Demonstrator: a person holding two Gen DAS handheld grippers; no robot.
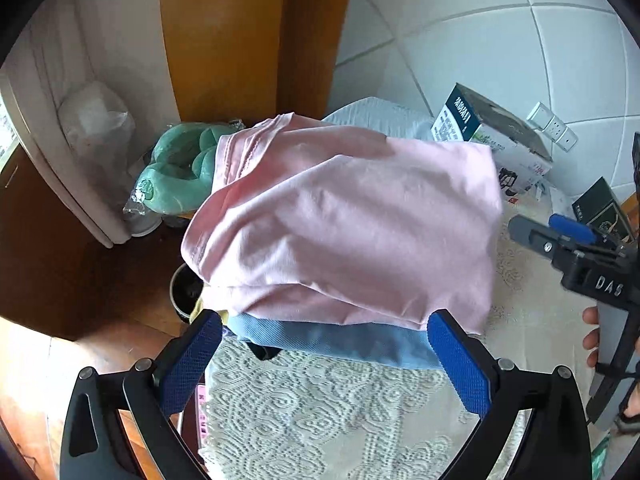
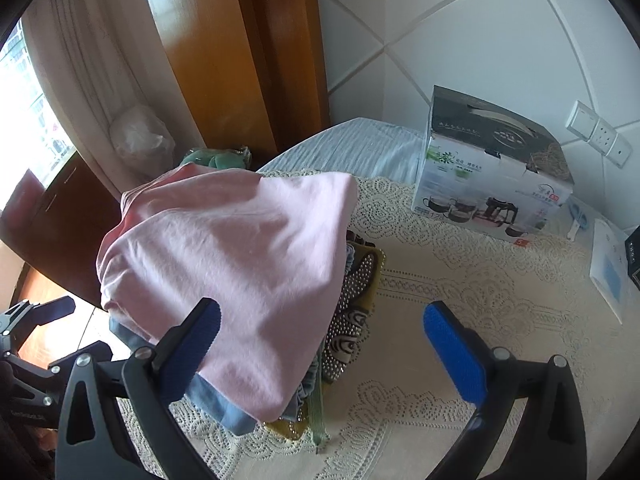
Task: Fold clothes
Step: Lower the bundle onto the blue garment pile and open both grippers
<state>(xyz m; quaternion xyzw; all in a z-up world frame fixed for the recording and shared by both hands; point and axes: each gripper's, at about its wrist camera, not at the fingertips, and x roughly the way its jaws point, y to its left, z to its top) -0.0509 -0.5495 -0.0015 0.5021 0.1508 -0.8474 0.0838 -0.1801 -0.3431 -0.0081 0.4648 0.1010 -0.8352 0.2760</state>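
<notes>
A folded pink garment point(image 1: 344, 220) lies on top of a stack of clothes on the lace-covered table point(image 1: 312, 412). A light blue garment point(image 1: 344, 340) sits under it. In the right wrist view the pink garment point(image 2: 240, 256) covers the blue one point(image 2: 216, 404) and a beaded patterned garment point(image 2: 352, 320). My left gripper point(image 1: 324, 356) is open and empty, just in front of the stack's near edge. My right gripper point(image 2: 320, 344) is open and empty, to the right of the stack, with its left finger over the pink fabric. The right gripper also shows at the right of the left wrist view point(image 1: 576, 256).
A tea-set box point(image 2: 492, 172) stands at the back of the table by the tiled wall. A white flat box point(image 2: 608, 268) lies at the right edge. A green knotted cushion point(image 1: 176, 172) and a wooden door frame point(image 1: 224, 40) are beyond the table's left side.
</notes>
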